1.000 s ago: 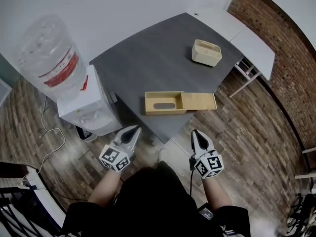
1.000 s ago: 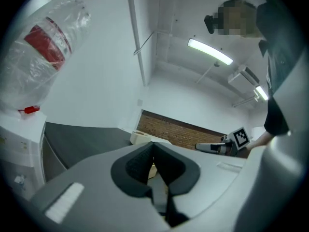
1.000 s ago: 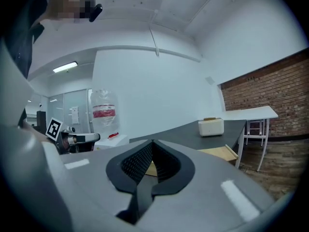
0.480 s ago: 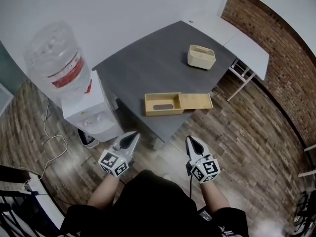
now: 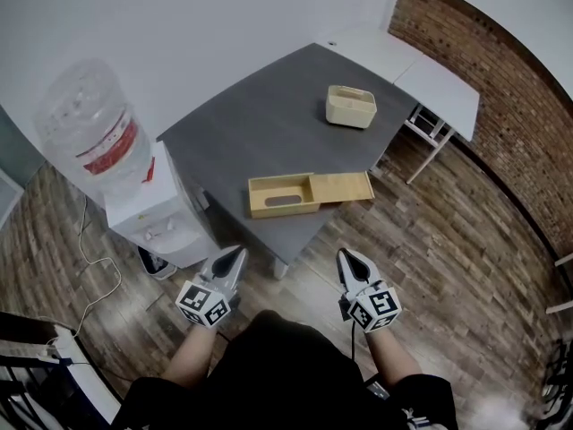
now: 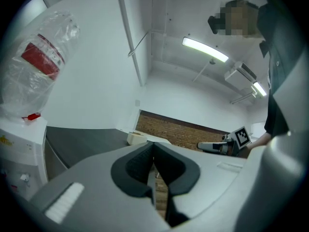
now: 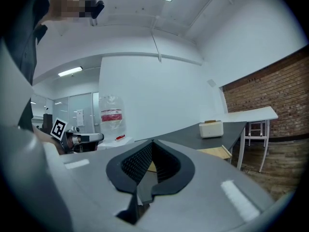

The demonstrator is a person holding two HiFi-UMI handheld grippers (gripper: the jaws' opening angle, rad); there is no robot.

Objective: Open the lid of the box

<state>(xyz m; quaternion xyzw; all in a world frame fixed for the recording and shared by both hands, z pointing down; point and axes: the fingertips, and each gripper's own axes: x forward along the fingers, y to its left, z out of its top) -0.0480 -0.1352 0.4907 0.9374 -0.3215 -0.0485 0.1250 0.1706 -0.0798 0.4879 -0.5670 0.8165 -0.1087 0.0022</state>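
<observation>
Head view steeply down; gripper views level toward table

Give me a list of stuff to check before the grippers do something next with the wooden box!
1. Left gripper empty, jaws shut: ok.
2. Right gripper empty, jaws shut: ok.
3. Lid slid out to the side of the wooden box, inside showing: ok.
4. Grippers within touch of the box: not ok, both hang short of the table and its near corner.
5. Lid's end held in the box's grooves: cannot tell.
6. Cream container well apart from the box: ok.
</observation>
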